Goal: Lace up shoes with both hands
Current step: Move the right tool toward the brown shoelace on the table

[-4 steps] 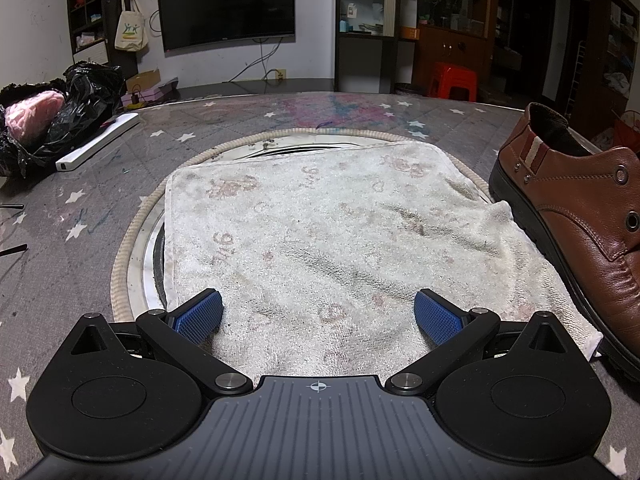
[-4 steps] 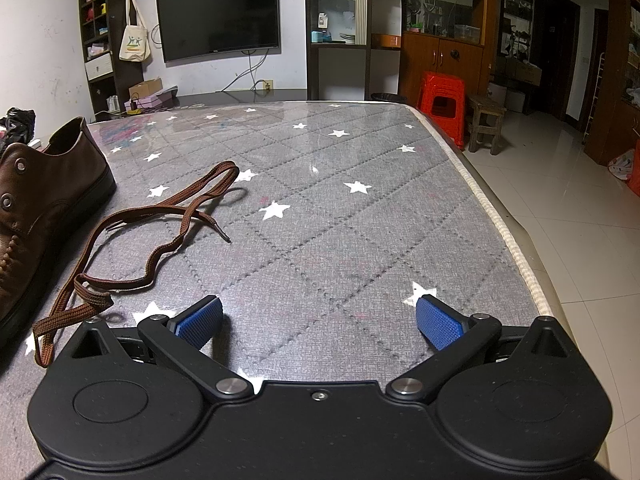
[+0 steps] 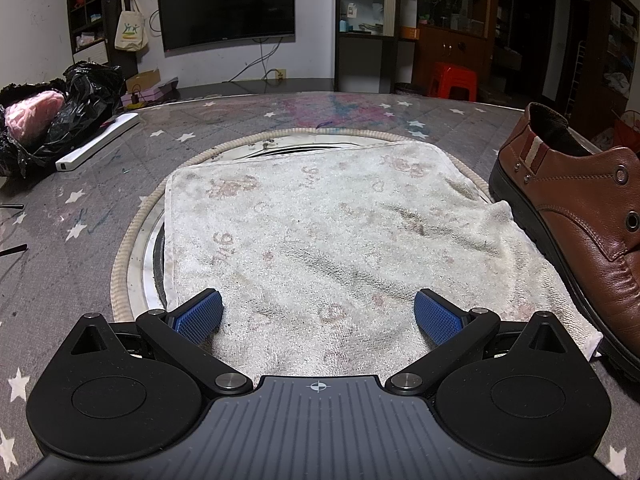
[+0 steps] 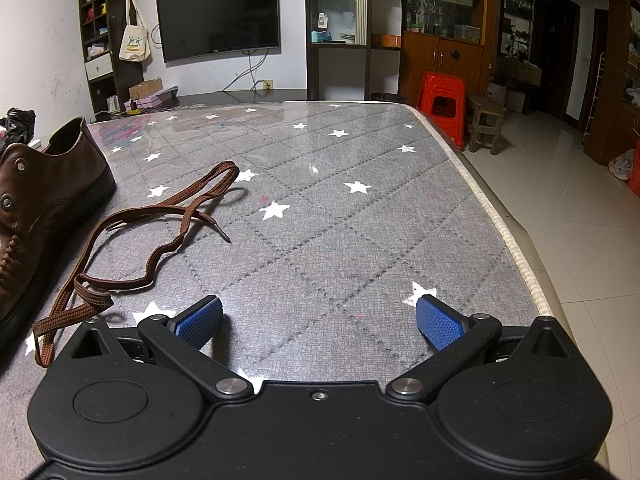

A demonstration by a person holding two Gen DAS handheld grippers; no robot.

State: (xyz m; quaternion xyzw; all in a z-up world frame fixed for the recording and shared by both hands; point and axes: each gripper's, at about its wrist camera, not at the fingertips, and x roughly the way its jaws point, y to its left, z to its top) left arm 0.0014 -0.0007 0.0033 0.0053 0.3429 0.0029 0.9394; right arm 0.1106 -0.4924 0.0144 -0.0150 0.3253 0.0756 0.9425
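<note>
Both tongs [image 3: 318,314] [image 4: 320,322] wide; shoe [image 3: 580,208] cropped.

a home, plainly a living room. wall-mounted tv [image 4: 218,16] with cables hanging beneath, tote bag [image 4: 135,42] hung beside dark shelves [image 3: 86,4] full of small things. glass cabinet [image 4: 338,4] holding bottles and dishes, wooden cupboard [image 4: 440,60], red plastic stool [image 4: 442,98] and small wooden stool [image 4: 486,120] on glossy tiled floor [image 4: 560,208]. star-patterned quilted cover under clear sheet on the table [image 4: 320,208]; black plastic bag [image 3: 80,96] at its left edge.
</note>
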